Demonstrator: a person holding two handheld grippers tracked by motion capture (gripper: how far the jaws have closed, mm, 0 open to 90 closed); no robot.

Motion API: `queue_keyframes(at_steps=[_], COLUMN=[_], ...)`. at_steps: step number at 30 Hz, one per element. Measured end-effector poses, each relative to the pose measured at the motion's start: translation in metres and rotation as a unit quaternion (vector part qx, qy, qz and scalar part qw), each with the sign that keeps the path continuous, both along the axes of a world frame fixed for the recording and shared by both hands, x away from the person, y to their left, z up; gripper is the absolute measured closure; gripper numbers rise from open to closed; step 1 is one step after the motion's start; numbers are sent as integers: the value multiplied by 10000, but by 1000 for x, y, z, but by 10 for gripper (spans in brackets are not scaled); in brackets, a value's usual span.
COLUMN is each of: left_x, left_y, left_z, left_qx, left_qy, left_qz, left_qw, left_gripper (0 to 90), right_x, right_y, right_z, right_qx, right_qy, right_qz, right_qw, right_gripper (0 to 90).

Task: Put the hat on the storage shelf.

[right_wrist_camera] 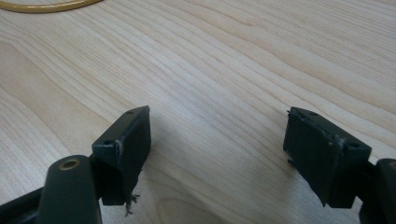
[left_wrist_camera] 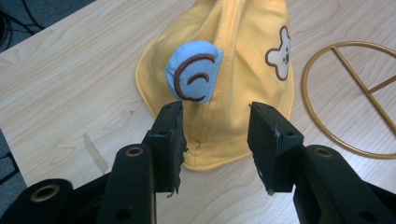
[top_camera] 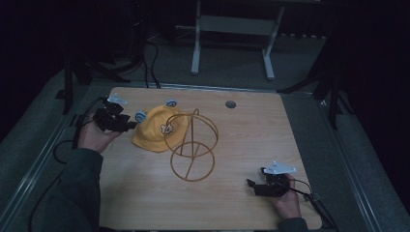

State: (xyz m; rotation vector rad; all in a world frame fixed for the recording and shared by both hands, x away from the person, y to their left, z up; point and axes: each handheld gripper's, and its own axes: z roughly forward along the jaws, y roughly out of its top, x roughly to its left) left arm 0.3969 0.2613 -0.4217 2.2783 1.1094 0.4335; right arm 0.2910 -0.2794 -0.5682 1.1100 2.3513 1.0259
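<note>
Dim room, pale wooden counter (top_camera: 145, 193); yellow hat (top_camera: 157, 129) lies beside the gold wire stand (top_camera: 192, 145), not yet on it; left claw (left_wrist_camera: 215, 140) gapes empty just short of its brim; right claw (right_wrist_camera: 217, 154) idles wide, empty.

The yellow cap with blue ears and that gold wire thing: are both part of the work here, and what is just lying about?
In the job:
- yellow cloth cap with blue ears, lying against the stand
- gold wire hat stand, beside the cap
- left tongs, open, pointed at the cap's brim

Lying about:
- right tongs, open over bare wooden table
- round grey hole cover
</note>
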Motion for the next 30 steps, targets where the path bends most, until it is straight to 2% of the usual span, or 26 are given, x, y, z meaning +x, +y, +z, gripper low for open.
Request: queue_keyframes(at_steps=[13,23,30], left_x=[12,23,33], left_y=[-7,-21,-27], left_z=[9,17,20], left_qx=[66,218,322], left_qy=[107,89,148], left_qz=[-29,-146,-195], left_qw=[9999,9996,9992], left_gripper=[524,516,510], right_x=[0,0,0], right_y=[0,0,0], right_z=[0,0,0], right_qx=[3,0,-4], right_qy=[1,-2,-2], right_qz=[-10,-17,-15], right_qw=[10000,10000,10000], right_gripper=[232,231,231])
